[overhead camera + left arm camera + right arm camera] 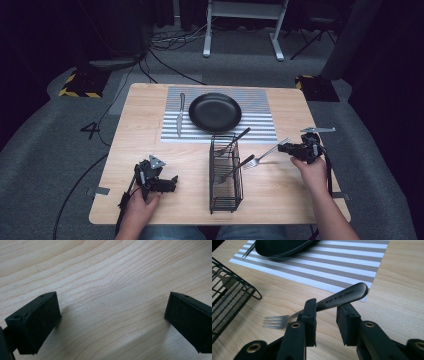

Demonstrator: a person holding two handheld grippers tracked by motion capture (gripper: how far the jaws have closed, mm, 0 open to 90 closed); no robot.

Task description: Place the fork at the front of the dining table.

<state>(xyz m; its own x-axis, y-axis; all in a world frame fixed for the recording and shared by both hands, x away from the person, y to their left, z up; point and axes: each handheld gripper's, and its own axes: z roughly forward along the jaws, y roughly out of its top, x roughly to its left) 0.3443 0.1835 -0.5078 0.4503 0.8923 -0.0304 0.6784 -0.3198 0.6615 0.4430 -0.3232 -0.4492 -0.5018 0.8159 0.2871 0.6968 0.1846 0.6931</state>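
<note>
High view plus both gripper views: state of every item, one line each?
Left gripper: open, holding nothing, low over bare wood.
Right gripper: shut on fork handle, fork roughly level above the table.
Black plate: nothing on it, on striped placemat.
Knife: flat on placemat, left of plate.
Wire caddy: upright, two utensils leaning inside.

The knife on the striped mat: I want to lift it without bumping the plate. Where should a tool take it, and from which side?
Probably the knife handle at the near end, coming from above on the left. It lies flat, lengthwise, left of the black plate, so that side looks free. Jaws should straddle its narrow width.
</note>
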